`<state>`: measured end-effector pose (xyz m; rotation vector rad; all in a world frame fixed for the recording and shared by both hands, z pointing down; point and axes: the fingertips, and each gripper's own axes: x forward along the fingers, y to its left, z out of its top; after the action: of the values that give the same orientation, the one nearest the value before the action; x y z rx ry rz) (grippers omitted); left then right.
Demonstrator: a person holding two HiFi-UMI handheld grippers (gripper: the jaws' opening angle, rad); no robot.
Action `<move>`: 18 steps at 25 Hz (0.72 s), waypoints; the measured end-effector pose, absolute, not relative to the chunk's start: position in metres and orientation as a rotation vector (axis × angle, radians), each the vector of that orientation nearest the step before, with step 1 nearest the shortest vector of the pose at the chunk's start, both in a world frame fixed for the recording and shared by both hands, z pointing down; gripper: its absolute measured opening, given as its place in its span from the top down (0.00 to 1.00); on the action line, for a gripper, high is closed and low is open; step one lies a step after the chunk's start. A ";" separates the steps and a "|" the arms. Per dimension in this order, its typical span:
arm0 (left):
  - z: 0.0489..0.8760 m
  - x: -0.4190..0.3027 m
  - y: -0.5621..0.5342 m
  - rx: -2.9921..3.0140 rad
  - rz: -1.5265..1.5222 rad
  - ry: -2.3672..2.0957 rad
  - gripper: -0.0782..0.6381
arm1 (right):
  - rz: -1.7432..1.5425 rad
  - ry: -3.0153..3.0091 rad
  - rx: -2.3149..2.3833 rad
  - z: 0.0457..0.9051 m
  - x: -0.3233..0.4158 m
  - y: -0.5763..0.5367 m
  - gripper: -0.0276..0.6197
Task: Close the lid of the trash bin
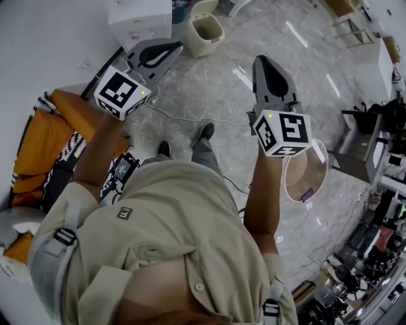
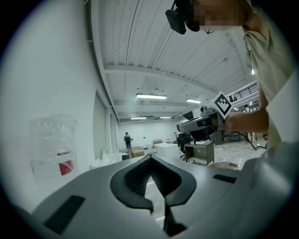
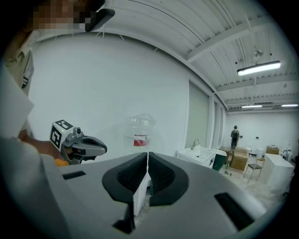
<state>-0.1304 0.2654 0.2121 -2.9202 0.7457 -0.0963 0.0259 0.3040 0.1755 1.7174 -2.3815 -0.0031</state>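
**Bin ahead, lid up: approach to be made**

The bin (image 1: 206, 35) is seen on the floor (image 1: 216, 89), well ahead of the person and beside a white box (image 1: 139, 19). Its mouth is open and its lid (image 1: 204, 7) is apparently stood up at the back. Neither gripper is near it. The left gripper (image 1: 177, 46) is held out level toward the bin; its fingers (image 2: 135, 179) are seen pressed tip to tip, with nothing gripped. The right gripper (image 1: 263, 60) is carried alongside, well apart from the left, and its fingers (image 3: 163, 177) are likewise brought together on nothing.

The step in hand is judged to be the approach. The gap to the bin should be closed first, and the cable (image 1: 184, 116) lying across the floor should be stepped over. No grasp is likely to be needed, as closed fingers can be used as a pusher. One gripper should be brought in behind the raised lid and the tips set against its top edge. The lid should then be tipped forward about its hinge and followed down so that it is not slammed. Force should be kept light, since a light bin may be slid or toppled, and the other gripper can be rested on the rim to steady it. How the hinge runs cannot be told from here
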 end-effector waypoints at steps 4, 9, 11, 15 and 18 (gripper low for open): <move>0.213 -0.112 0.243 -2.897 -0.140 0.824 0.87 | 0.021 -2.444 1.663 0.180 0.049 0.270 0.92; 0.214 -0.092 0.210 -2.861 -0.190 0.934 0.87 | 0.036 -2.534 1.555 0.184 0.067 0.219 0.92; 0.214 -0.081 0.198 -2.851 -0.202 0.975 0.87 | 0.055 -2.559 1.511 0.190 0.076 0.201 0.92; 0.218 -0.061 0.177 -2.842 -0.219 1.044 0.87 | 0.076 -2.597 1.447 0.195 0.094 0.168 0.92; 0.221 -0.050 0.164 -2.830 -0.245 1.092 0.87 | 0.088 -2.626 1.400 0.199 0.105 0.149 0.92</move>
<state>-0.0498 0.1636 0.2215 -2.8297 1.0920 -0.2448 0.1046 0.1486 0.1988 1.4002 -2.6259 0.0877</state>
